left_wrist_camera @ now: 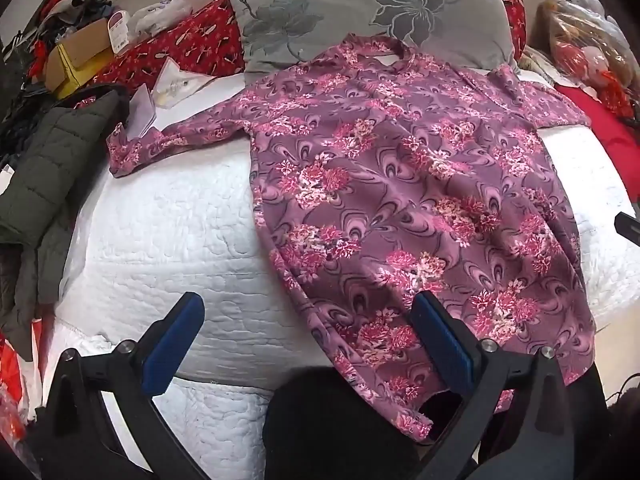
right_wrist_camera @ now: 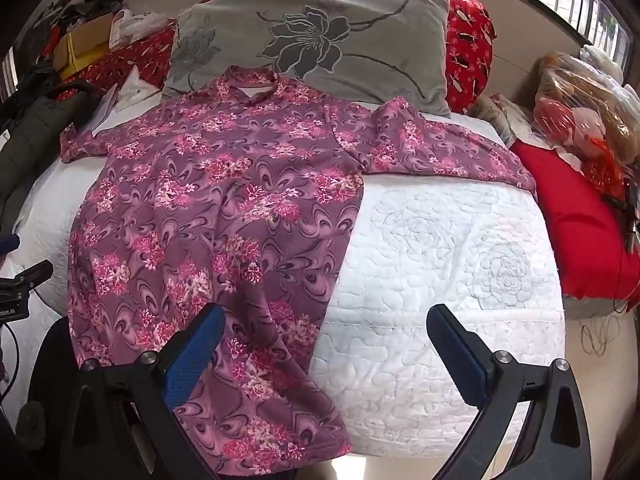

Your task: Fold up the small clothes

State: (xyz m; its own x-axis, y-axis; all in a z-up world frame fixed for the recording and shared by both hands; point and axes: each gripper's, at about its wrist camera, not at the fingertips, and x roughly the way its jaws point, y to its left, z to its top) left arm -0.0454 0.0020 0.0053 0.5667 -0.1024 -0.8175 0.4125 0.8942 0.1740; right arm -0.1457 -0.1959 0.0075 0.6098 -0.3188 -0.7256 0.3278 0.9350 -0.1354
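A purple shirt with pink flowers (left_wrist_camera: 400, 184) lies spread flat on a white quilted bed (left_wrist_camera: 168, 232), collar toward the pillow, both sleeves out to the sides, hem hanging over the near edge. My left gripper (left_wrist_camera: 308, 312) hovers open above the shirt's lower left edge, nothing between its blue pads. In the right wrist view the same shirt (right_wrist_camera: 208, 208) covers the left half of the bed (right_wrist_camera: 440, 280). My right gripper (right_wrist_camera: 324, 324) stands open over the shirt's lower right edge and the quilt, holding nothing.
A grey flowered pillow (left_wrist_camera: 360, 12) and red patterned cushions (left_wrist_camera: 180, 52) lie behind the collar. A dark padded jacket (left_wrist_camera: 52, 160) sits at the bed's left. A red cloth (right_wrist_camera: 580, 220) and plastic bags (right_wrist_camera: 588, 96) crowd the right side. Papers (left_wrist_camera: 160, 96) lie near the left sleeve.
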